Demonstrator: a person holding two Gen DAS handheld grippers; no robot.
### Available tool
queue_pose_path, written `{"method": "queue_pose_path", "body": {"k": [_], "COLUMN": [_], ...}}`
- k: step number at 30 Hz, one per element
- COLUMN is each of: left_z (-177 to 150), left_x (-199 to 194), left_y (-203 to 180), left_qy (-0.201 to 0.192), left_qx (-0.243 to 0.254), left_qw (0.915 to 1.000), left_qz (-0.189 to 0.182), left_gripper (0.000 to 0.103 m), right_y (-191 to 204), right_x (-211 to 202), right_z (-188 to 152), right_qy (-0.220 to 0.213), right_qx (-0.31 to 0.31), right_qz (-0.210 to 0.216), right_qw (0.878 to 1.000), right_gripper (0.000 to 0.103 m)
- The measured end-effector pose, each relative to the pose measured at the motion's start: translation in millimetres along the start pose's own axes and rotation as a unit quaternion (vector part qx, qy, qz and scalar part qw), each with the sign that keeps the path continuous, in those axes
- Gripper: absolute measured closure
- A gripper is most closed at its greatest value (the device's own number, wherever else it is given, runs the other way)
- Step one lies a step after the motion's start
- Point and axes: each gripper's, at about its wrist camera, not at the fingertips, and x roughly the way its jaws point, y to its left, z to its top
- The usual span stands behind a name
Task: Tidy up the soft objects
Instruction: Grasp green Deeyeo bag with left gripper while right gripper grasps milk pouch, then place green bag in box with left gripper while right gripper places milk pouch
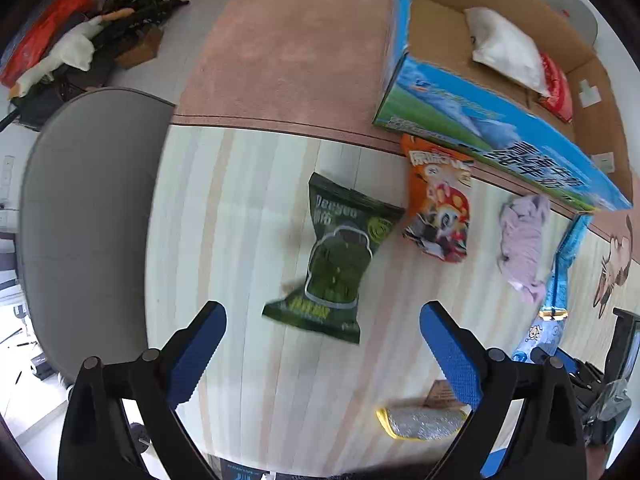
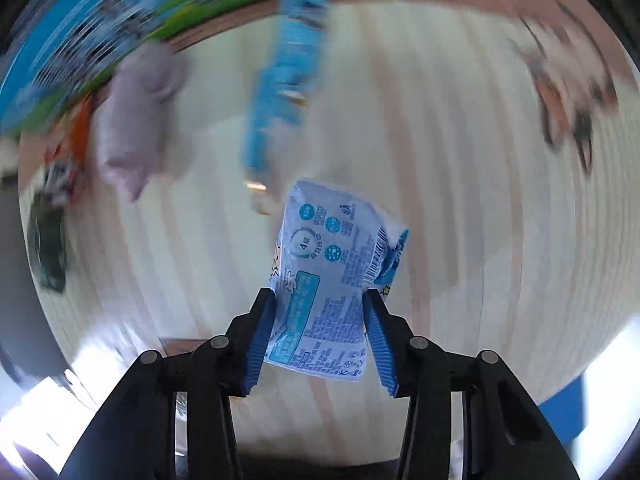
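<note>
Clamping a white-and-blue packet [image 2: 332,280] between their blue pads, the right tongs [image 2: 320,300] grip it by its two side edges so that it hangs lengthwise below them, clear of the striped desk [image 2: 460,200]; that hold looks suited to carrying it over the wall of the cardboard box [image 1: 500,136] at the far right. The left tongs [image 1: 322,320] stand wide apart and empty, poised above the near end of the green snack bag [image 1: 340,256], which lies flat in the middle of the desk. Beyond it, an orange snack bag [image 1: 438,208] touches the box's foot, with a lilac cloth [image 1: 522,240] and a long blue packet [image 1: 564,264] to the right. Inside the box a white pillow-like bag [image 1: 504,48] already rests. Open desk surrounds the green bag on its left and near sides, giving free room; a grey chair back [image 1: 84,208] borders the desk's left edge.
</note>
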Motion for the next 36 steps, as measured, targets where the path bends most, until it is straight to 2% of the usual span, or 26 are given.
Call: {"method": "queue_pose_path", "body": {"k": [1, 3, 6, 9, 11, 13, 14, 16, 19, 21, 23, 26, 29, 32, 36], "left_z": [4.5, 13.7, 22.0, 25.0, 24.3, 20.8, 18.3, 12.3, -3.1, -19.0, -34.8, -60.3, -78.8, -81.2, -33.8], "left_x": [6.3, 22.8, 49.6, 74.5, 85.9, 90.9, 93.4, 92.3, 81.1, 69.7, 58.6, 35.4, 6.2, -25.1, -74.8], "left_y": [0.1, -3.1, -11.7, -16.9, -17.5, -16.4, -15.2, -12.4, -13.3, -15.6, -21.1, -35.7, -48.6, -65.2, -85.5], "left_qy": [0.004, 0.017, 0.041, 0.065, 0.074, 0.076, 0.084, 0.079, 0.053, 0.044, 0.033, 0.011, -0.005, -0.024, -0.043], "left_qx": [0.002, 0.014, 0.041, 0.055, 0.053, 0.044, 0.038, 0.022, 0.02, 0.014, 0.017, 0.023, 0.029, 0.039, 0.057], "left_qw": [1.0, 0.9997, 0.9978, 0.9954, 0.9951, 0.9953, 0.9952, 0.9963, 0.9978, 0.9988, 0.9993, 0.9996, 0.9984, 0.9956, 0.99], "left_qz": [0.006, 0.014, 0.033, 0.045, 0.038, 0.041, 0.034, 0.026, 0.036, 0.018, 0.007, -0.008, -0.048, -0.082, -0.122], "left_gripper": [0.004, 0.004, 0.004, 0.004, 0.004, 0.041, 0.066, 0.068, 0.069, 0.069, 0.069, 0.069, 0.069, 0.069, 0.069], "right_y": [4.8, 6.2, -0.2, -9.3, -15.0, -21.9, -25.3, -31.0, -28.0, -28.2, -22.0, -22.9, -27.3, -31.5, -33.3], "right_x": [1.3, 8.5, 17.0, 24.4, 26.3, 28.4, 28.5, 25.5, 24.9, 22.6, 18.9, 0.9, -23.4, -58.0, -115.3], "right_z": [2.7, 8.7, 13.7, 14.1, 18.4, 21.7, 21.6, 25.3, 21.4, 16.2, 7.4, 0.1, -5.9, -10.6, -0.3], "right_qy": [0.004, 0.027, 0.048, 0.062, 0.065, 0.068, 0.066, 0.064, 0.056, 0.05, 0.047, 0.035, 0.017, -0.011, -0.049], "right_qx": [-0.011, -0.008, 0.007, 0.02, 0.028, 0.035, 0.038, 0.037, 0.023, 0.01, -0.002, -0.027, -0.048, -0.069, -0.088], "right_qz": [-0.004, 0.019, 0.029, 0.032, 0.038, 0.043, 0.044, 0.04, 0.031, 0.03, 0.04, 0.059, 0.073, 0.088, 0.116], "right_qw": [1.0, 0.999, 0.998, 0.997, 0.997, 0.996, 0.996, 0.996, 0.998, 0.998, 0.998, 0.997, 0.996, 0.994, 0.988], "right_gripper": [0.055, 0.054, 0.044, 0.044, 0.044, 0.044, 0.044, 0.045, 0.052, 0.06, 0.064, 0.066, 0.066, 0.067, 0.067]}}
